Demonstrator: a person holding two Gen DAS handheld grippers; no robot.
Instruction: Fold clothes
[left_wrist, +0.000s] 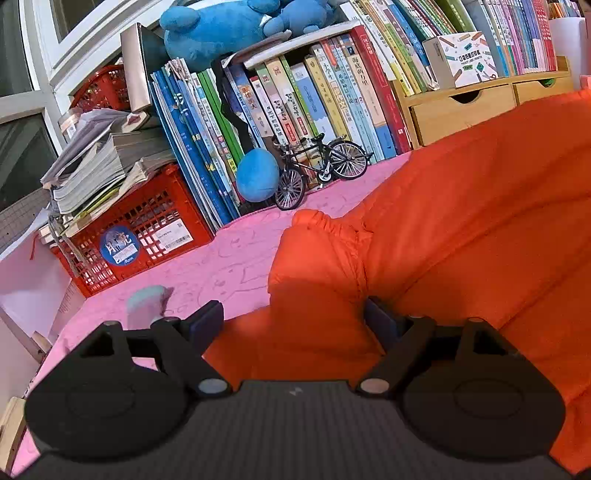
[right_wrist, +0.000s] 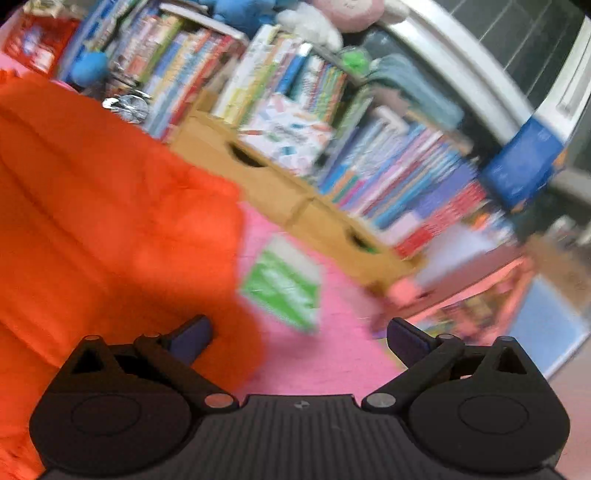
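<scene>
- Left wrist view: your left gripper (left_wrist: 293, 319) stands wide open and grips nothing; a puffy fold of the bright orange quilted jacket (left_wrist: 461, 229) bulges between its fingers, pads not pressing it.
- That jacket lies on the pink patterned tablecloth (left_wrist: 207, 266) and fills the right half of the scene, with its gathered cuff (left_wrist: 317, 225) toward the far left.
- Far behind stand a small black model bicycle (left_wrist: 319, 168), a red plastic crate (left_wrist: 147, 236) and upright books (left_wrist: 295, 107).
- Right wrist view, blurred: your right gripper (right_wrist: 299, 334) also gapes wide and empty, over the jacket's right edge, near a green-and-white packet (right_wrist: 282, 282).
</scene>
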